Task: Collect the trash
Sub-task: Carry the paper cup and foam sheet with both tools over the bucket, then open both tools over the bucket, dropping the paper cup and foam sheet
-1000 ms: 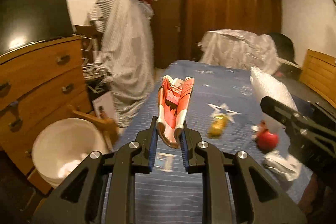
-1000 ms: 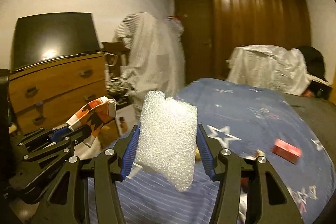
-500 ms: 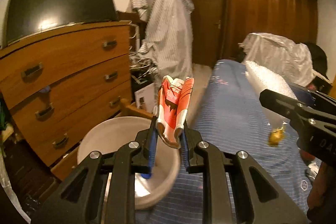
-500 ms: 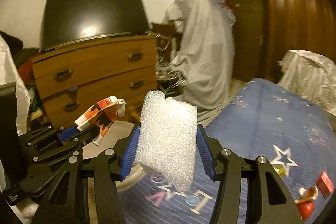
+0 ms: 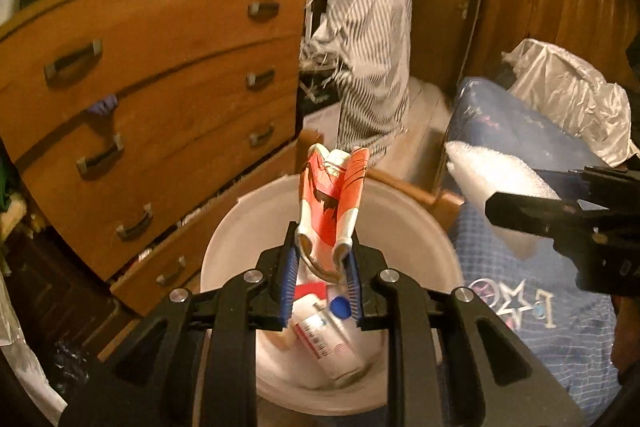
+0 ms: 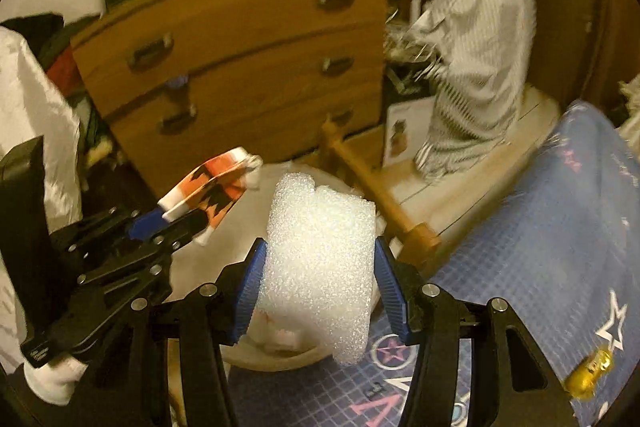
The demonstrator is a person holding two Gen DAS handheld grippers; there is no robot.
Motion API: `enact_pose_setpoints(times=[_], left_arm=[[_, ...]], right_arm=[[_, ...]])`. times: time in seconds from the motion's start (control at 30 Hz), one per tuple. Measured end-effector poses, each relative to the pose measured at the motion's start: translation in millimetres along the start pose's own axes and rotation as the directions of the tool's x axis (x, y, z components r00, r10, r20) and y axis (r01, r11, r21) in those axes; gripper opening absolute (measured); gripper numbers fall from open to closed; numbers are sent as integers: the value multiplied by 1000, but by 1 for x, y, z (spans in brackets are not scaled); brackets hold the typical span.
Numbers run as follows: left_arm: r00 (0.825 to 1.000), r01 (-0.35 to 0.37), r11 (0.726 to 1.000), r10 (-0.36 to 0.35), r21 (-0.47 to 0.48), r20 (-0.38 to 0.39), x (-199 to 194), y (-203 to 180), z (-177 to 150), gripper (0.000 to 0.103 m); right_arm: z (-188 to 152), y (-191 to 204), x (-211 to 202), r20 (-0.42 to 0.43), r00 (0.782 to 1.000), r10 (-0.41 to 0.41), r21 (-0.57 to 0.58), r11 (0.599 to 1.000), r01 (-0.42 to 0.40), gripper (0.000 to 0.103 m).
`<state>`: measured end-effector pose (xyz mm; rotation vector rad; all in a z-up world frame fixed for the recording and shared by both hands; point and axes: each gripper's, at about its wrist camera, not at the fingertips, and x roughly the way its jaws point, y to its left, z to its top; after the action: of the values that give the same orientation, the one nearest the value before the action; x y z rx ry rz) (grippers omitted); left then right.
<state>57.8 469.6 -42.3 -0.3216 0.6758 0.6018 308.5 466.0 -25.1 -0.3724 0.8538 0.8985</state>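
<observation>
- Left wrist view: the left gripper (image 5: 323,269) was nipped nearly shut on a crushed orange-and-white carton (image 5: 331,205), poised over the white bin (image 5: 248,227). Its long axis pointed up and away from the jaws. Best let go only while squarely above the bin's mouth.
- Right wrist view: the right gripper (image 6: 318,285) clamped a white foam block (image 6: 320,267), upright, at the bin's (image 6: 280,359) near rim beside the bed; it should move further over before dropping.

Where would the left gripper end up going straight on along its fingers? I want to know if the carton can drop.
Probably in the white round bin: the left gripper, shut on the crushed orange-and-white carton, points down into it, above discarded packaging. Depth is uncertain.
</observation>
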Motion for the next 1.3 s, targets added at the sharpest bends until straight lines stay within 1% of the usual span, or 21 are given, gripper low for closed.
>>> enact_pose_setpoints(times=[0.07,0.2,0.4,0.67,1.17,1.3], left_arm=[[1000,-4,1000,4,-2,-26,9,6,-2,20],[998,-16,1000,16,3,-65,24,15,-6,20],[996,-36,999,35,-8,-84,37,28,-8,21],[995,-48,999,46,-11,-91,44,34,-8,21],[995,-49,999,48,-8,-90,44,35,-6,22],[995,-50,999,49,-12,-90,45,35,-6,25]], right_arm=[[3,4,17,-40,999,4,-14,1000,-5,55],[1,7,41,-85,996,18,-11,1000,-19,55],[-1,4,57,-103,995,13,-4,1000,-13,55],[-6,-16,58,-108,994,15,20,1000,-13,55],[-5,-14,62,-107,994,22,14,1000,-20,55],[-4,-13,64,-109,994,22,10,1000,-21,55]])
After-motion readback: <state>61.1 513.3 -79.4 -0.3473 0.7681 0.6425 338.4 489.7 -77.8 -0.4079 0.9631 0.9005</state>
